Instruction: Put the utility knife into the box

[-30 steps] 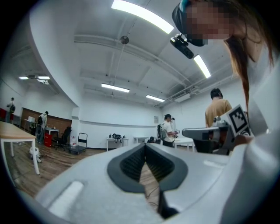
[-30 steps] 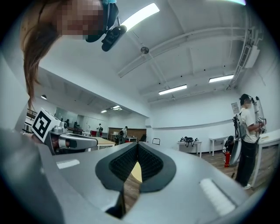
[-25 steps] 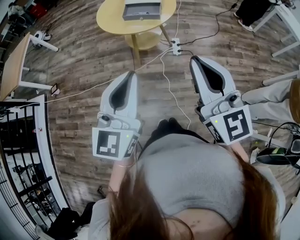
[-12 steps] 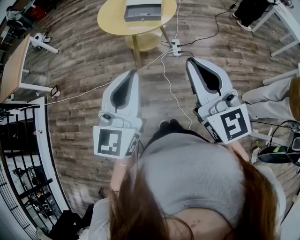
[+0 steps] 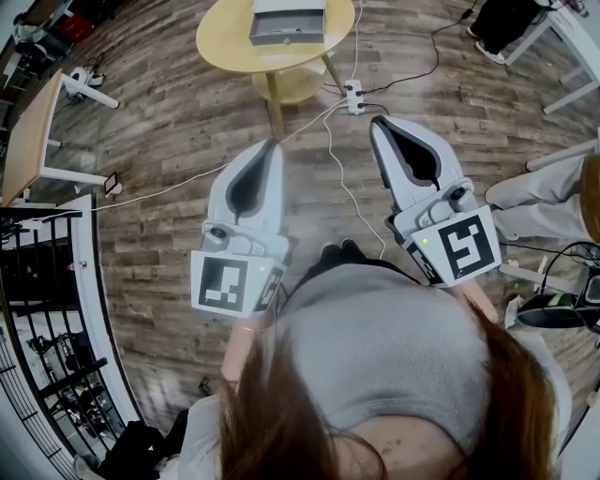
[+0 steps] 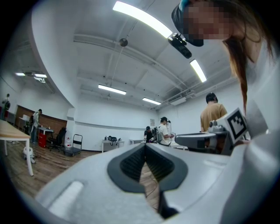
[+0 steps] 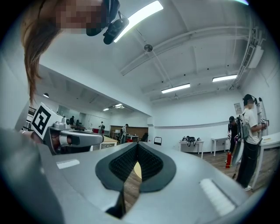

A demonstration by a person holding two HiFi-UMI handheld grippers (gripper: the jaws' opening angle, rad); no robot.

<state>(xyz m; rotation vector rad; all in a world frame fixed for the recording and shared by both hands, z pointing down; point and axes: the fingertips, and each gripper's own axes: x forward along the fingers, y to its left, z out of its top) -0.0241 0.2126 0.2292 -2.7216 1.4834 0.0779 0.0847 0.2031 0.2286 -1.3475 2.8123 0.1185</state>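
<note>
Grey box [image 5: 288,21] on the round table [image 5: 225,42] stays well ahead; left gripper [image 5: 271,147] and right gripper [image 5: 380,125] remain closed, empty, utility knife unseen.

I'm in a big open lab or test hall, not a home. White walls [image 6: 109,118], high white ceiling [image 6: 87,57] with long strip lights [image 6: 141,18] and exposed pipe runs [image 7: 188,41]. Wood-plank floor [image 5: 178,112] with a power strip [image 5: 354,94] and loose white cables [image 5: 345,187] lying on it. White desk [image 5: 33,131] to my left, work tables [image 7: 218,140] along the far wall, a trolley [image 6: 77,143], a red fire extinguisher [image 7: 228,159]. Other people [image 7: 250,140] stand about the room.
</note>
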